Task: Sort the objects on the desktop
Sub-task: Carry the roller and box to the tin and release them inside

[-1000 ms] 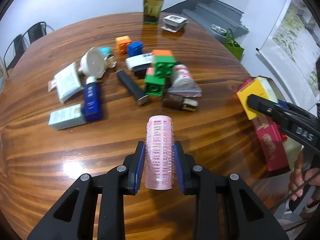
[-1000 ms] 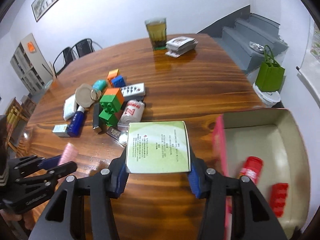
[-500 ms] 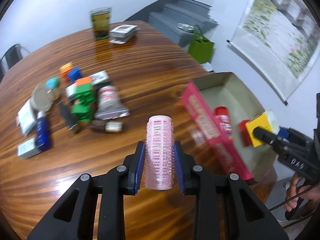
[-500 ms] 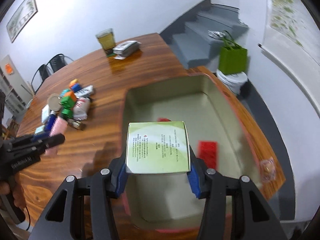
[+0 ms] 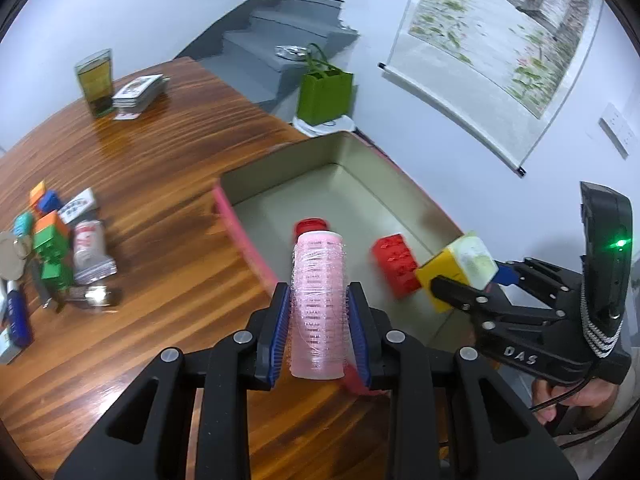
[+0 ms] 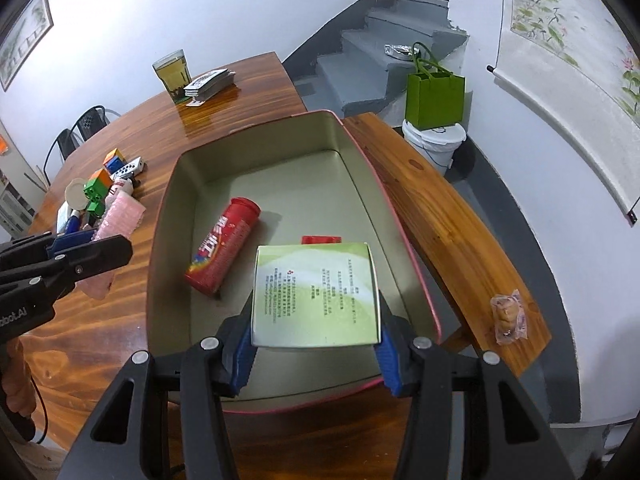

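My left gripper (image 5: 320, 332) is shut on a pink hair roller (image 5: 318, 304) and holds it above the table by the near left wall of the pink-rimmed box (image 5: 240, 236). My right gripper (image 6: 316, 344) is shut on a green and yellow carton (image 6: 316, 296) and holds it over the inside of the box (image 6: 168, 216). The carton (image 5: 460, 268) and right gripper also show at the right of the left wrist view. A red tube (image 6: 224, 248) and a red brick (image 5: 394, 266) lie in the box.
Several loose items lie in a pile (image 5: 60, 256) on the wooden table: toy bricks, a blue bottle, a remote, a pouch. A glass of tea (image 6: 174, 76) and cards (image 6: 210, 84) stand at the far edge. A wooden bench (image 6: 448, 216) with a wrapped snack (image 6: 508, 312) runs right of the box.
Both grippers have swung right from the pile toward the box. The right gripper with the carton is now over the box interior; the left with the roller is at its near wall.
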### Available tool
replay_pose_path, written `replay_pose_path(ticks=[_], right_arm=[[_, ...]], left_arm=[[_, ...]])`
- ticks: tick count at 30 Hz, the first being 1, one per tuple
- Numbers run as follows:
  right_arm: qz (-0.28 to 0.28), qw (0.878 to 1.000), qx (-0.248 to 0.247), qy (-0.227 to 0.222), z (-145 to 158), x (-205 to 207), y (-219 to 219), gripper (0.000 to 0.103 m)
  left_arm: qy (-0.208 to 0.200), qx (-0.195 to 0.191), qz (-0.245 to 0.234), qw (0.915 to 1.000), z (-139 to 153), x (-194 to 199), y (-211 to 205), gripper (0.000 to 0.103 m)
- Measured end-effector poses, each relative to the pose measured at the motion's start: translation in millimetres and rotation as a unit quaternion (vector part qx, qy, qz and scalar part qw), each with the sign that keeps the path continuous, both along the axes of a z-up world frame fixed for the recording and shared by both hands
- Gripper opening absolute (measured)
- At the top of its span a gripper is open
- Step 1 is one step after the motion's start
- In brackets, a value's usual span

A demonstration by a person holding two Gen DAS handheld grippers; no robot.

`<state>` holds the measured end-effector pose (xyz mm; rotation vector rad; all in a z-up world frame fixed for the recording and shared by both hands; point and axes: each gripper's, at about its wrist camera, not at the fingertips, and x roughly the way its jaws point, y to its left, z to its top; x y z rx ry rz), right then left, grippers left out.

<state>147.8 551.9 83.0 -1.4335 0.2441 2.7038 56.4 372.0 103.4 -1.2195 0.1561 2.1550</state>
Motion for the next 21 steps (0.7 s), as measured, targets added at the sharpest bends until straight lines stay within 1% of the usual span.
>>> replay_pose_path(ticks=[2,3,4,6,7,8,10,14,21], right_arm=[[-0.001,1.000,0.002,0.001,0,1,5,0.057],[-0.003,1.000,0.005,0.001,0,1,7,0.060],[-0.004,1.000,0.006,0.001,0,1,9,0.067],[-0.009,1.000,0.009,0.003,1,2,12,0.076],[-0.011,1.000,0.010,0.006,2,3,13,0.078],[-0.011,1.000,0.010,0.009,3,3,14,0.078],[-0.012,1.000,0.015,0.012,5,3,15,0.078],[-0.017,1.000,0.015,0.018,8,1,15,0.078],[-0.009,0.999,0.011,0.029,13,-5,2,0.078]], left_arm=[[-0.005,0.004,-0.009,0.9999,-2,1,7,0.031],[-0.007,0.008,-0.013,0.9999,-2,2,9,0.031],[-0.012,0.015,-0.019,0.9996,-2,3,13,0.032],[-0.016,0.018,-0.026,0.9994,-2,4,19,0.045],[-0.016,0.016,-0.026,0.9994,-3,4,21,0.060],[-0.014,0.017,-0.026,0.9994,-2,5,23,0.065],[-0.015,0.024,-0.029,0.9992,-1,6,23,0.065],[-0.014,0.018,-0.017,0.9996,-3,2,21,0.065],[-0.021,0.013,0.013,0.9996,-6,-2,-5,0.065]])
